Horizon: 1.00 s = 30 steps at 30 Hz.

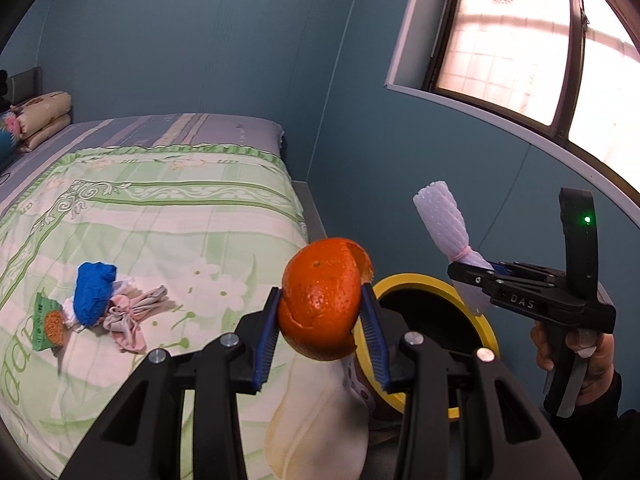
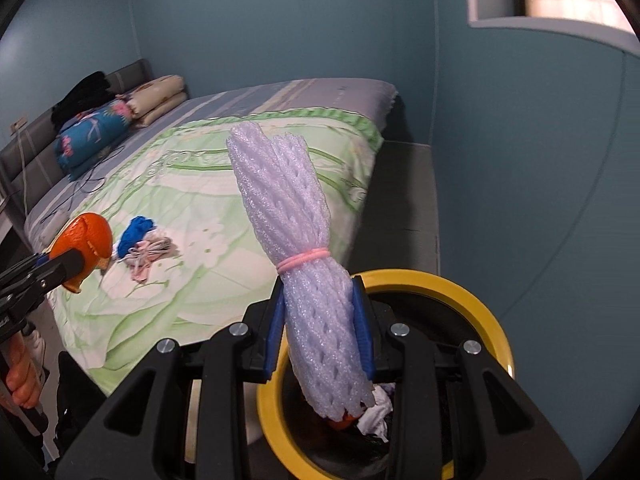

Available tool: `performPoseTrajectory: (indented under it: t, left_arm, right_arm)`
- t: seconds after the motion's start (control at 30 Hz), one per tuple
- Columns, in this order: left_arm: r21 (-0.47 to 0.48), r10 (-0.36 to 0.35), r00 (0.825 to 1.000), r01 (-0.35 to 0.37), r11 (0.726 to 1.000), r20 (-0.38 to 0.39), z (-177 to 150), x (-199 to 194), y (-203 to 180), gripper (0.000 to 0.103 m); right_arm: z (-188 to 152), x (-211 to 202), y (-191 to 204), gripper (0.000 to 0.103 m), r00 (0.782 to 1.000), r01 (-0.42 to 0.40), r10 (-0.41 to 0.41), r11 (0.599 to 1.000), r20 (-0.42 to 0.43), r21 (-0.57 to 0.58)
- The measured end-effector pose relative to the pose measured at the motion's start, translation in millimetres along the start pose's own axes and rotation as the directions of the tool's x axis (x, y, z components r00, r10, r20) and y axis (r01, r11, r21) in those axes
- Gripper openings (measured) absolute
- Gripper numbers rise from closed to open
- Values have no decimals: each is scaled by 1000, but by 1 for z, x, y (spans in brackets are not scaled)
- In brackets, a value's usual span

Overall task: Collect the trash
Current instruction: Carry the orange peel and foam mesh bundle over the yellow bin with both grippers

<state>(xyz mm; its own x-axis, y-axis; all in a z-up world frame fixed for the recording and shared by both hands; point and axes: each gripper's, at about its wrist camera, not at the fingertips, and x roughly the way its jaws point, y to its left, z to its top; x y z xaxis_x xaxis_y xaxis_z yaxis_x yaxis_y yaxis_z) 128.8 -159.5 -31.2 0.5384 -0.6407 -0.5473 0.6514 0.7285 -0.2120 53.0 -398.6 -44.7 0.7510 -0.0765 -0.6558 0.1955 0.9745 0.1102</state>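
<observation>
Behind left tool [image 1: 322,312], yellow bin [image 1: 486,326] half hidden

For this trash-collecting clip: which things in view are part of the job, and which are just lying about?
Part of the job:
- orange peel, held in the left gripper
- foam netting bundle, held in the right gripper
- yellow-rimmed bin
- scraps pile on the bed

Lying about:
- folded quilts
- black cable
- window
</observation>
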Motion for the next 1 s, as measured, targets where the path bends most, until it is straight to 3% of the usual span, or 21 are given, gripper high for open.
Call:
performPoseTrajectory:
  t: [0.53, 1.0]
  left_arm:
    - [24, -113, 991, 115, 993, -74, -3, 56, -43, 37]
    - [45, -164, 969, 175, 984, -186, -23, 107, -73, 37]
  right_arm:
    - [-18, 2, -46, 30, 995, 103, -101, 991, -22, 89]
    - [-33, 13, -78, 31, 994, 102, -93, 981, -59, 166]
